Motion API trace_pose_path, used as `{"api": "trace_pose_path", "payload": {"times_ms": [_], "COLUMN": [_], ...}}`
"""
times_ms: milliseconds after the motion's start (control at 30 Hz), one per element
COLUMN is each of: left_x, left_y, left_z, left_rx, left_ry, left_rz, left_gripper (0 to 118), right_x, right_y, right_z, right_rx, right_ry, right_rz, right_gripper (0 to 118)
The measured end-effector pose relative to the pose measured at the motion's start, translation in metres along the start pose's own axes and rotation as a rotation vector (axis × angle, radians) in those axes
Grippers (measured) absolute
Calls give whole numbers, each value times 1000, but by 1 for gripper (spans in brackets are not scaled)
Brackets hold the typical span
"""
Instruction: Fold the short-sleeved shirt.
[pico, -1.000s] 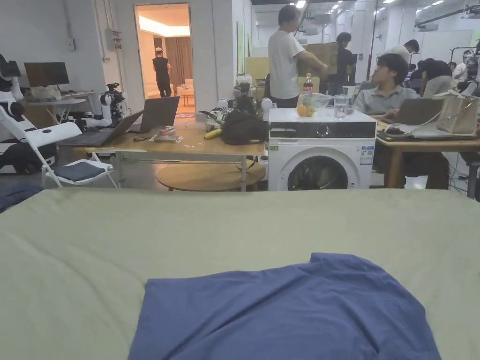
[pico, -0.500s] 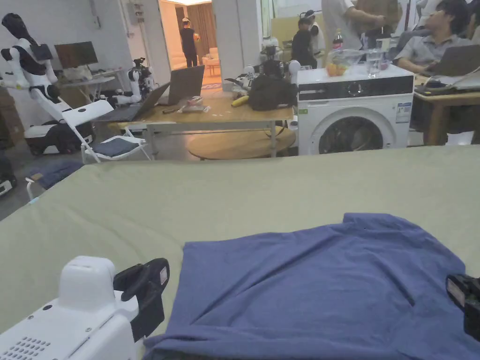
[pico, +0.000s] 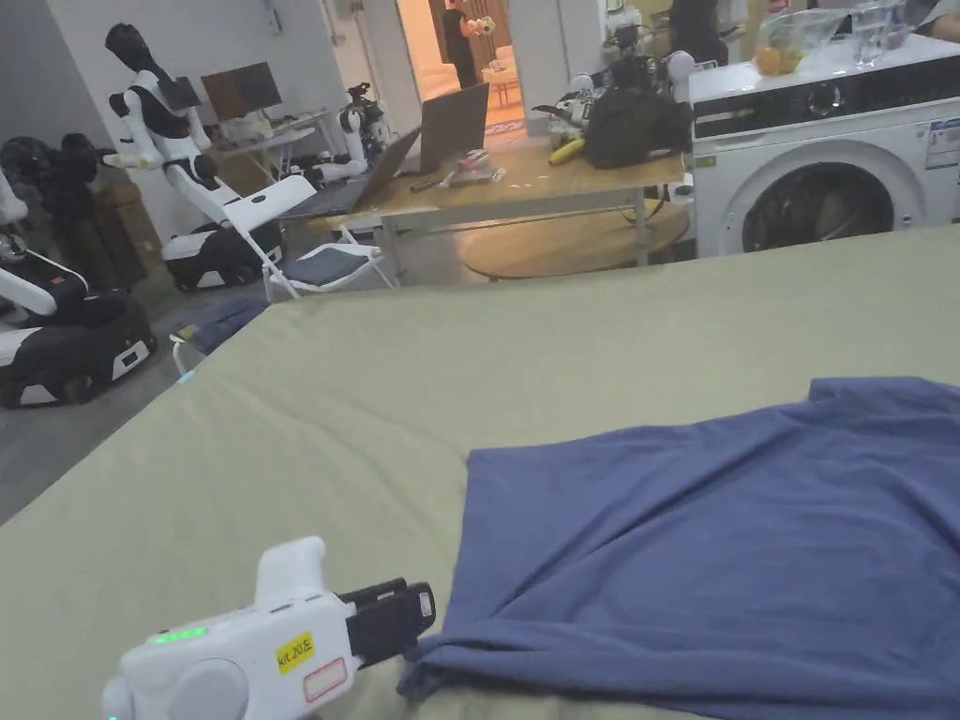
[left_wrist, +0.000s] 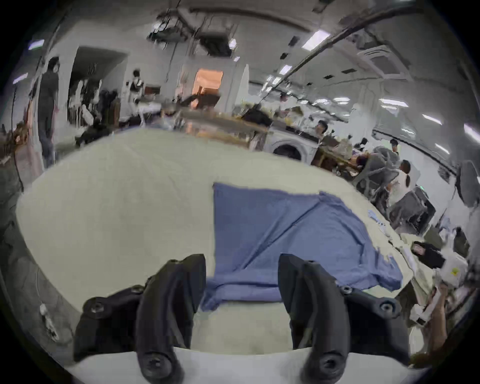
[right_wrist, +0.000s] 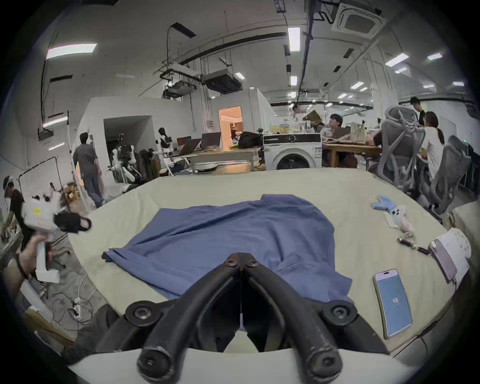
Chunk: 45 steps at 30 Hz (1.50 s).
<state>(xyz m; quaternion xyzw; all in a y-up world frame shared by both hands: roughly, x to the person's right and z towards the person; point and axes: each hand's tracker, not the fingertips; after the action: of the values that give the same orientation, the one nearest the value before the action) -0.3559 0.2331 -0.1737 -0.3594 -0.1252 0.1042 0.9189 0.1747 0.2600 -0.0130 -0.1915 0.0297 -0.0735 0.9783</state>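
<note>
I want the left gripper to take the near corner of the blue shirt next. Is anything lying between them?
Nothing visible does. The left gripper, jaws open, sits just short of the blue short-sleeved cotton shirt; the gap holds bare pale green bed cover.

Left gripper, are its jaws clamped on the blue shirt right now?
No, the left gripper has its jaws spread apart, just short of the blue shirt's near corner.

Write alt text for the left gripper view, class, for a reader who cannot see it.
The left gripper, jaws open, points at the near left corner of a blue shirt lying partly folded on a pale green bed cover. Behind it is a blurred workshop with a washing machine and people.
</note>
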Motion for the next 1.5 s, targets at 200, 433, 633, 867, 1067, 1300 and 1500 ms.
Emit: {"api": "trace_pose_path", "payload": {"times_ms": [200,433,633,867,1067,1300,1500], "left_x": [-21,-5,1,7,18,35,27], "left_y": [-26,-35,-40,-44,-47,6,77], "left_z": [-54,-66,-68,-60,-51,-11,-91], "left_rx": [-104,-118,-113,-106,-66,181,136], "left_ry": [4,-20,33,30,52,-10,3], "left_rz": [99,42,-35,-29,-68,-65,-46], "left_gripper": [57,24,10,10,10,7,7], "right_x": [16,32,69,94,79,85,113], "right_y": [-6,-12,-41,-81,-78,15,75], "right_z": [16,27,23,-13,-13,-46,-165], "right_rx": [-40,-73,-178,-332,-298,-128,-200], "right_ry": [-75,-134,-252,-232,-227,-233,-231], "right_rz": [13,-1,-151,-239,-156,-46,-74], "right_gripper": [0,0,22,67,4,4,4]}}
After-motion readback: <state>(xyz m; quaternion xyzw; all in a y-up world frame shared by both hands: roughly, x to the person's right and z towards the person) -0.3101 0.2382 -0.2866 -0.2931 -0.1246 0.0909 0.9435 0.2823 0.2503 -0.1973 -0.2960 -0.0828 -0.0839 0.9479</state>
